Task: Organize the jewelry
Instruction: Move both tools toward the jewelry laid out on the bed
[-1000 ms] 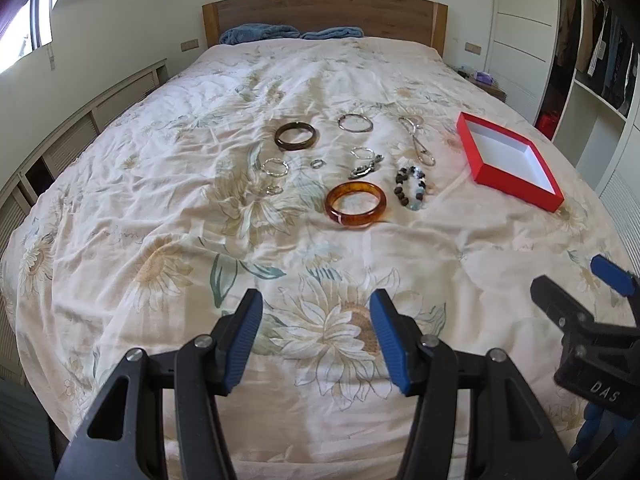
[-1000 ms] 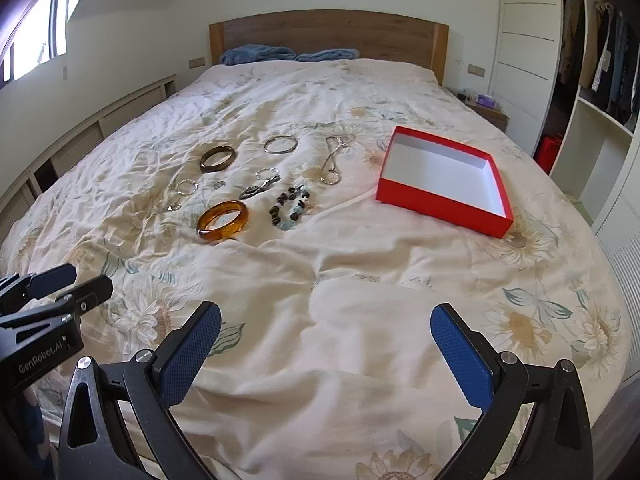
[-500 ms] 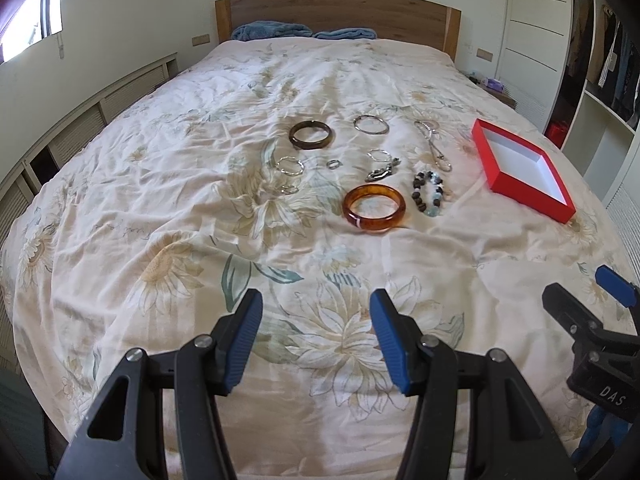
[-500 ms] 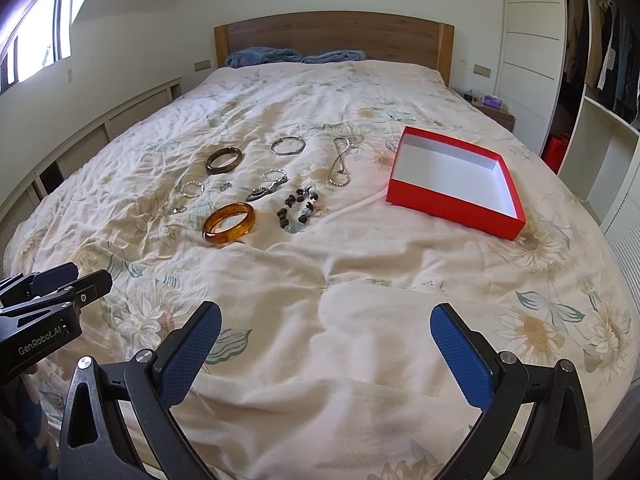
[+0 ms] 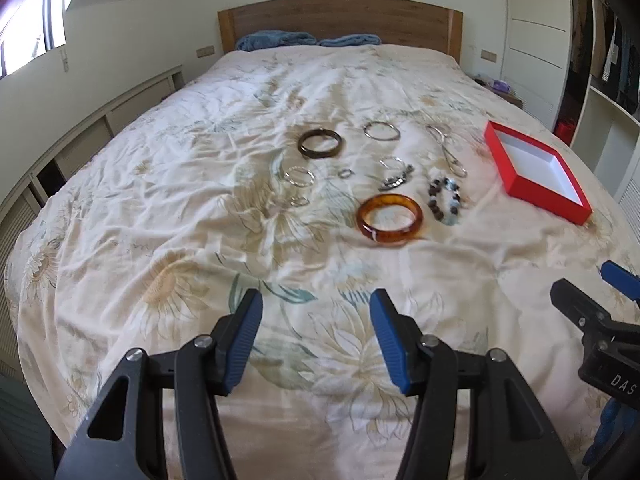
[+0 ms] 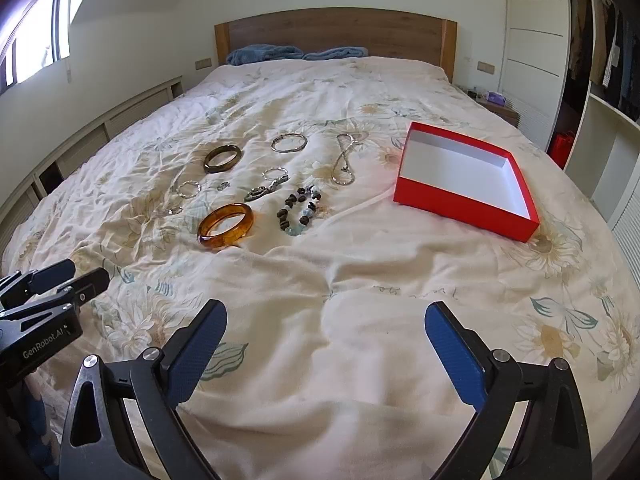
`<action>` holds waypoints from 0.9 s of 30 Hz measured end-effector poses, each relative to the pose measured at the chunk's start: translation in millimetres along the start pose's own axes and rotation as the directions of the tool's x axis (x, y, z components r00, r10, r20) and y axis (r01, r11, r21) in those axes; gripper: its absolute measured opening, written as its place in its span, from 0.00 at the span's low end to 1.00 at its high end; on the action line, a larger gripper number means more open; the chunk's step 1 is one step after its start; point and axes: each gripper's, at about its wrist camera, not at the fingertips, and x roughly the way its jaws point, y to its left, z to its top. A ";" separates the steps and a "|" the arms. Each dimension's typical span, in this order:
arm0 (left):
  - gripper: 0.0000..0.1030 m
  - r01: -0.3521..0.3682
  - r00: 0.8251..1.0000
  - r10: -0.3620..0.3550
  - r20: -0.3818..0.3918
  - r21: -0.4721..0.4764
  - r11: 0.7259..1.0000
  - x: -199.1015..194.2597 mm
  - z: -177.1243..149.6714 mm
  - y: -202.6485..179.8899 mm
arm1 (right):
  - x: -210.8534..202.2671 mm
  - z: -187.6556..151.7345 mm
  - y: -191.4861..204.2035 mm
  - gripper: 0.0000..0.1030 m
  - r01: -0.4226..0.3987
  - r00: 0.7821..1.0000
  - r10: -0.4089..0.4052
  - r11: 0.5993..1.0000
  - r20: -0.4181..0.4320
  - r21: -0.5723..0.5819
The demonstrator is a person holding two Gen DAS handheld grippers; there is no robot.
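left hand-held gripper [image 6: 52, 280] reads "genrobot.ai".

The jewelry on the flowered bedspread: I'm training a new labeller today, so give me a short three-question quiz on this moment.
1. True or false: the red cardboard box with the white inside already holds a piece of jewelry.
2. Multiple choice: which piece lies nearest the grippers? A) the translucent amber bangle B) the dark brown bangle C) the thin silver bangle
3. Fill in: the left gripper and the right gripper both have ___ jaws, with nothing between them.

Key: 1 false; 2 A; 3 open.
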 end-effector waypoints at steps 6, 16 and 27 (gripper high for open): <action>0.52 -0.019 1.000 0.019 -0.023 0.005 1.000 11.1 6.0 4.0 | 9.6 7.0 -1.2 0.90 -0.008 1.000 0.008 1.000 -0.005 -0.003; 0.52 0.014 0.999 -0.016 -0.050 -0.030 0.999 31.7 19.2 10.1 | 30.3 25.3 -4.0 0.78 -0.035 0.999 0.035 0.999 -0.019 -0.002; 0.52 0.061 0.995 -0.065 -0.081 -0.051 0.997 66.0 40.0 9.0 | 69.9 50.2 -8.9 0.63 -0.089 0.994 0.090 0.996 -0.057 0.022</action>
